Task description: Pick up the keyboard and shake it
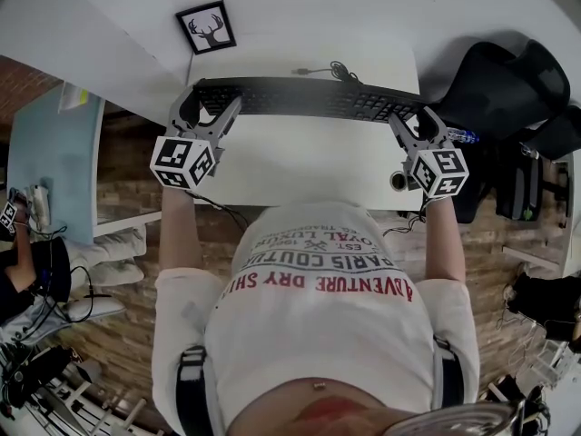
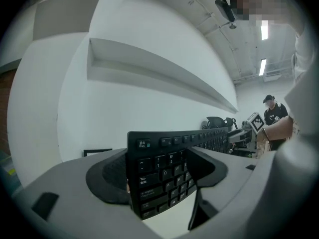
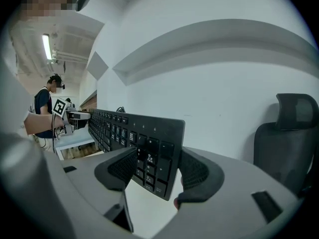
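Black keyboard (image 1: 309,98) spans between the left hand-held gripper (image 1: 211,101) and right hand-held gripper (image 1: 415,117), each clamping one end.

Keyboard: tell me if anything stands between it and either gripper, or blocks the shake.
Nothing visible does. The left gripper and the right gripper clamp the two ends of the keyboard, which is held tilted over the white table. Only its cable lies behind it.

A long black keyboard (image 1: 309,98) with white-lettered keys hung just above a white desk (image 1: 300,166), stretched across its far side and tipped up off the flat. The left gripper (image 1: 213,98) and right gripper (image 1: 413,116) clamped its two ends.
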The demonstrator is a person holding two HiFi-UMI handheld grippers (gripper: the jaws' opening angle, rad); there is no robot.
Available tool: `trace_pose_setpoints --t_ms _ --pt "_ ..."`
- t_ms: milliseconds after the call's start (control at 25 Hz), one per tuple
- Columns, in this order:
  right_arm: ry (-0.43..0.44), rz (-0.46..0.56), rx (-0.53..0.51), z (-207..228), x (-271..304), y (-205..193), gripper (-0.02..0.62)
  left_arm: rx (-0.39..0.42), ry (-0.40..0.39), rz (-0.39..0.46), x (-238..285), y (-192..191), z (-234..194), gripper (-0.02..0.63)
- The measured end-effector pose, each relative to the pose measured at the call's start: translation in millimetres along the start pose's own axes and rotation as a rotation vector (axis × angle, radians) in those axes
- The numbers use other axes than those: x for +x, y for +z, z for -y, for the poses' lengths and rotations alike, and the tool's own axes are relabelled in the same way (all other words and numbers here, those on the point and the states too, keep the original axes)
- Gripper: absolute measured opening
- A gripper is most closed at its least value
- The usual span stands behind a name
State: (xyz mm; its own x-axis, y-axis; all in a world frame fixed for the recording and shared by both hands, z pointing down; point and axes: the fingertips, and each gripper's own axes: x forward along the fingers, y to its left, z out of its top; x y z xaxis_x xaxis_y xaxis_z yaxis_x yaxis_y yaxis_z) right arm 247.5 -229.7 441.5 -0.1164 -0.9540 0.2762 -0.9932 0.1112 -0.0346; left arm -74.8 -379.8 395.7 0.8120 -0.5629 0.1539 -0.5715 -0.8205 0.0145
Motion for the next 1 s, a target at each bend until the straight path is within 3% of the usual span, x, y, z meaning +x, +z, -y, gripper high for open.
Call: trace_pose_setpoints --t_ms 1000 --pt "0.008 -0.054 -0.004 -4 1 -3 0.281 -0.020 0.013 0.001 -7 -10 0 0.345"
